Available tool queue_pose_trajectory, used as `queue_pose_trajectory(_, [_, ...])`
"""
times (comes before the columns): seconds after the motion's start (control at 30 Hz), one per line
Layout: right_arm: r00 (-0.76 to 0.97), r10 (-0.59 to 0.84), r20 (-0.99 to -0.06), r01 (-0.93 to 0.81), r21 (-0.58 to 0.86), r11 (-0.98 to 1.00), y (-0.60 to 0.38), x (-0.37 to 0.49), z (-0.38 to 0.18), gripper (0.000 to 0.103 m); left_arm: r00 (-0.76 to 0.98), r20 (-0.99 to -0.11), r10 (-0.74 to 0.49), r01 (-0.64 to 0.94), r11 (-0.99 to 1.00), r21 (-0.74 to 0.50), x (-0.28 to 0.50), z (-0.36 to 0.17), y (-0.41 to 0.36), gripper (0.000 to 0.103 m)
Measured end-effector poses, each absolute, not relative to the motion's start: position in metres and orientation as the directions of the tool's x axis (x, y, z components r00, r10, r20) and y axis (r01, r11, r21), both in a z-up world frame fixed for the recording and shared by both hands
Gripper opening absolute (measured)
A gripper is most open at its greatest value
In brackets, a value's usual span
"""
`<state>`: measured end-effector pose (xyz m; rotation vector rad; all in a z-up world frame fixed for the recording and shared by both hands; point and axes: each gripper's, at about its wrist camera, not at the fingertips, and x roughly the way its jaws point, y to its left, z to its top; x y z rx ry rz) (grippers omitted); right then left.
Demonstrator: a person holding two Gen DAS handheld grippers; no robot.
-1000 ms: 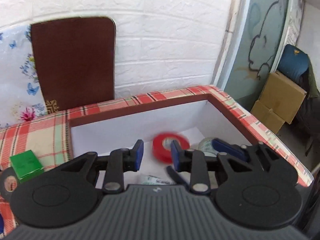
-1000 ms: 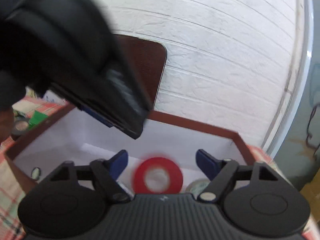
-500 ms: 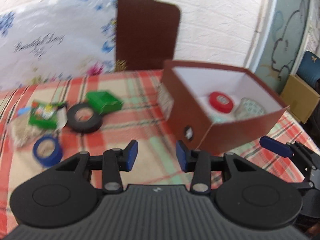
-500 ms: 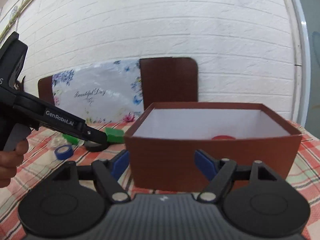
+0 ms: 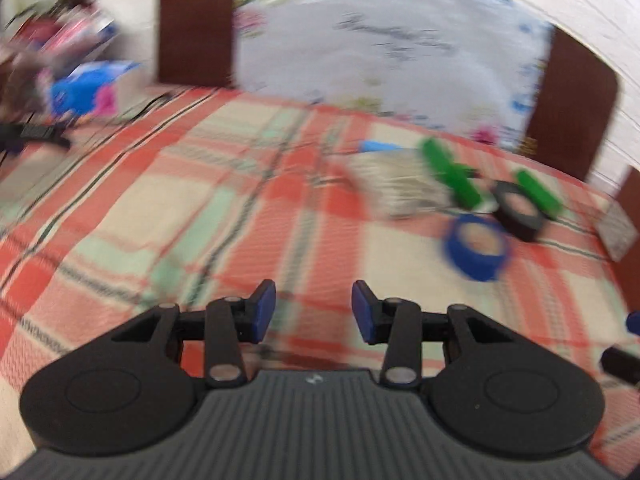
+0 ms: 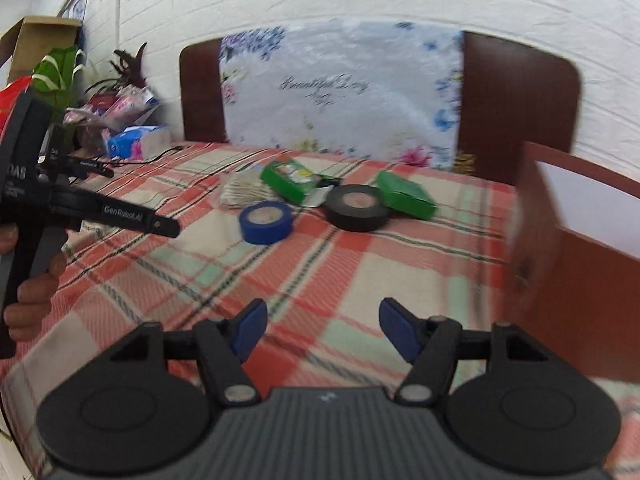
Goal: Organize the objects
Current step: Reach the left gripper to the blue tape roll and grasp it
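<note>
- The left gripper (image 5: 313, 308) hangs over the plaid-covered counter (image 5: 200, 208), its blue-padded fingers (image 5: 264, 310) spread with nothing between them; this view is smeared by motion blur.
- Ahead of the left fingers and off to their right lies the blue tape roll (image 5: 476, 250), with the black tape roll (image 5: 518, 210) just beyond it, the two close together.
- Farther out past those rolls sit two green boxes (image 5: 452, 176) and a pale, blurred bundle (image 5: 396, 184) beside them; what the bundle is cannot be told.
- The right gripper (image 6: 323, 330) also hovers above the counter (image 6: 320, 280), its fingers (image 6: 250, 326) spread wide and holding nothing.
- Straight ahead of the right fingers, well apart from them, the blue tape roll (image 6: 266, 222) lies flat, and the black tape roll (image 6: 357, 207) lies flat a little to its right.
- A green box (image 6: 406, 196) rests just beside the black roll on its far right, and a second green box (image 6: 292, 180) with a printed top sits behind the blue roll, next to a pale bundle (image 6: 242, 192).
- To the right of the right fingers stands the brown box (image 6: 580, 292), open at the top with a white inside wall.
- To the left of the right fingers, the left gripper (image 6: 166, 228) shows from the side, gripped by a hand (image 6: 34, 296).
</note>
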<state>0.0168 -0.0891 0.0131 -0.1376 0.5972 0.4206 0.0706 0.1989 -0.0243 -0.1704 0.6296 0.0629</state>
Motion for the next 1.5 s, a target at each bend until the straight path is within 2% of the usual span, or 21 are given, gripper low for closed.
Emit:
queue_pose_trajectory(0.03, [0.736,0.353,-0.578,-0.431,0.002,0.902,-0.078,0.028,0.012,0.064,0.846,-0.534,-0.016,-0.097,0.978,-0.182,0.062,-0.029,0.208,0.044])
queue_pose_trajectory(0.1, [0.725,0.371,-0.58,-0.444,0.018,0.896,-0.058,0.049,0.011,0.072,0.86,-0.507,-0.057,-0.088,0.962,-0.258,0.06,-0.029,0.217,0.046])
queue_pose_trajectory(0.2, [0.69,0.382,-0.615,-0.471,0.019,0.882,-0.02,0.088,-0.002,0.074,0.867,-0.495,-0.061,-0.082,0.962,-0.261,0.061,-0.029,0.215,0.047])
queue_pose_trajectory(0.33, [0.695,0.319,-0.645,-0.449,-0.043,0.893,0.021,0.127,-0.023,0.075,0.87,-0.489,-0.072,-0.069,0.962,-0.265,0.062,-0.03,0.214,0.049])
queue_pose_trajectory(0.37, [0.694,0.323,-0.643,-0.441,-0.026,0.897,0.022,0.129,-0.023,0.065,0.87,-0.487,-0.078,-0.066,0.96,-0.272,0.061,-0.031,0.215,0.05])
queue_pose_trajectory(0.4, [0.689,0.328,-0.646,-0.447,-0.023,0.894,0.023,0.129,-0.022,0.059,0.871,-0.485,-0.085,-0.062,0.958,-0.28,0.061,-0.032,0.217,0.052])
queue_pose_trajectory(0.5, [0.703,0.307,-0.641,-0.458,-0.078,0.886,0.014,0.105,-0.022,0.059,0.87,-0.484,-0.093,-0.059,0.956,-0.289,0.061,-0.032,0.218,0.053])
queue_pose_trajectory(0.67, [0.701,0.279,-0.657,-0.399,-0.037,0.916,-0.056,0.038,-0.016,0.059,0.862,-0.501,-0.072,-0.038,0.978,-0.206,0.062,-0.03,0.203,0.058])
queue_pose_trajectory(0.87, [0.746,0.106,-0.657,-0.196,-0.065,0.979,-0.136,-0.036,-0.005,0.059,0.842,-0.538,-0.035,-0.026,0.994,-0.104,0.057,-0.025,0.179,0.058])
queue_pose_trajectory(1.03, [0.766,-0.018,-0.642,-0.055,-0.094,0.994,-0.173,-0.05,0.0,0.059,0.791,-0.572,-0.216,0.113,0.971,-0.211,0.04,-0.006,0.129,0.057])
queue_pose_trajectory(1.1, [0.766,-0.015,-0.643,-0.042,-0.073,0.996,-0.18,-0.056,-0.003,0.069,0.75,-0.593,-0.293,0.186,0.954,-0.236,0.033,0.002,0.1,0.057])
queue_pose_trajectory(1.17, [0.775,-0.001,-0.631,-0.049,-0.061,0.997,-0.184,-0.065,-0.002,0.072,0.672,-0.62,-0.405,0.276,0.914,-0.298,0.028,0.008,0.069,0.057])
queue_pose_trajectory(1.23, [0.791,0.017,-0.612,-0.07,-0.064,0.995,-0.186,-0.077,-0.003,0.072,0.604,-0.647,-0.466,0.345,0.884,-0.314,0.023,0.013,0.039,0.057])
queue_pose_trajectory(1.5, [0.811,0.065,-0.581,-0.11,-0.043,0.993,-0.197,-0.092,-0.004,0.072,0.428,-0.737,-0.522,0.531,0.806,-0.262,0.017,0.024,-0.061,0.052])
